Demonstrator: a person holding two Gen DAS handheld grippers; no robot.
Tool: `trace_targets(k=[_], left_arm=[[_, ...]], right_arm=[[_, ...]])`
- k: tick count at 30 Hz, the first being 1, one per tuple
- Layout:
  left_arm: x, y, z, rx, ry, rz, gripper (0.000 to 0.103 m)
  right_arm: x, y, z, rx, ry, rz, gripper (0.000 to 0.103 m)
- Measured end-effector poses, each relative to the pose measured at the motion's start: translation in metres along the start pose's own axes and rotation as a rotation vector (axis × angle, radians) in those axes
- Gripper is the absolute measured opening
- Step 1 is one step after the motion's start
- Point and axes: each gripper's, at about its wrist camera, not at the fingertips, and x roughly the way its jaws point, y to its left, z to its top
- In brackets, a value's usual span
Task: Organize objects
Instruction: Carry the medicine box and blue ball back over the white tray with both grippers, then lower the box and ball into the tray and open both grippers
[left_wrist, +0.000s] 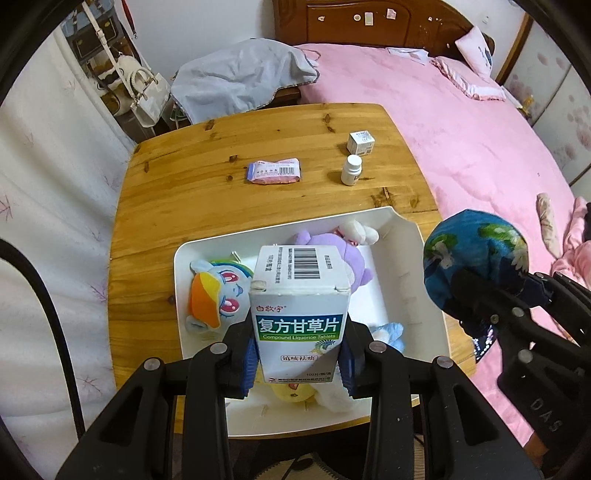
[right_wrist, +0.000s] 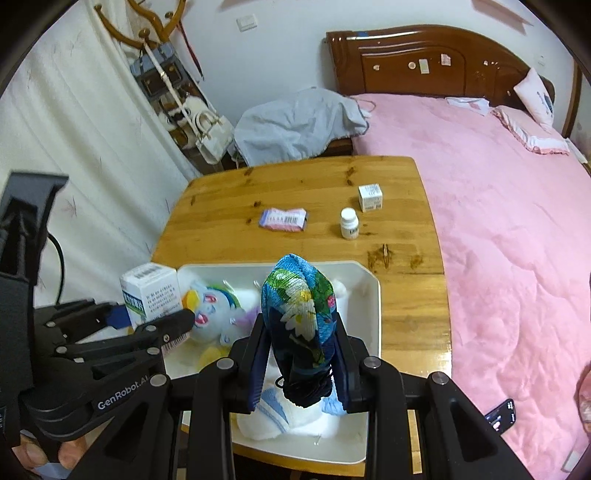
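White cardboard: a tall medicine box (left_wrist: 301, 314) is clamped between the blue pads of the left gripper (left_wrist: 300, 354), lower centre of left wrist view, held upright above the white tray (left_wrist: 402, 236). Grip sits on the lower half of the box only; top half is unsupported.

Right gripper (right_wrist: 300, 354) is closed on a blue floral cloth pouch (right_wrist: 299, 314), lower centre of right wrist view, also above the tray. A dark cord bundle hangs under the pouch.

Tray contents: blue pony plush (left_wrist: 218, 295), purple plush (left_wrist: 343, 254), plus white/blue and yellow soft items near the frame bottom. Tray is already crowded; little bare floor is seen.

Still out on the wooden table (left_wrist: 184, 192), upper centre: pink wipes packet (left_wrist: 274, 171), white pill bottle (left_wrist: 351, 170), small white carton (left_wrist: 361, 143). Bottle and carton are just beside each other, packet well apart from them.

Risks (judged, not observed):
- Box set on plush → uneven base, likely to topple or slide off when released. Cause: soft, lumpy support.
- Thin cardboard may dent if squeezed harder.
- Pouch is soft & bulging past the pads; could slip or sag out. The hanging cord may snag on plush or tray rim.
- Both grippers over the same tray, near each other → collision poss. if lowered together.
- Tray overhangs table's near edge; a push down there might tip it.
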Motion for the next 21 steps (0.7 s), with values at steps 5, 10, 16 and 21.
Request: trace_targets(k=[5, 10, 16, 21], left_arm=[[0.004, 0.000, -0.005, 0.008, 0.009, 0.028, 0.038], [0.010, 0.003, -0.009, -0.002, 0.037, 0.038, 0.039], [0.012, 0.011, -0.012, -0.028, 0.058, 0.036, 0.050], [0.011, 0.016, -0.013, -0.043, 0.058, 0.046, 0.067]], right_arm=[[0.008, 0.001, -0.004, -0.012, 0.039, -0.004, 0.031], [0.015, 0.006, -0.006, -0.036, 0.069, -0.024, 0.034], [0.010, 0.016, -0.007, -0.073, 0.051, -0.038, 0.054], [0.008, 0.020, -0.005, -0.080, 0.043, -0.048, 0.060]])
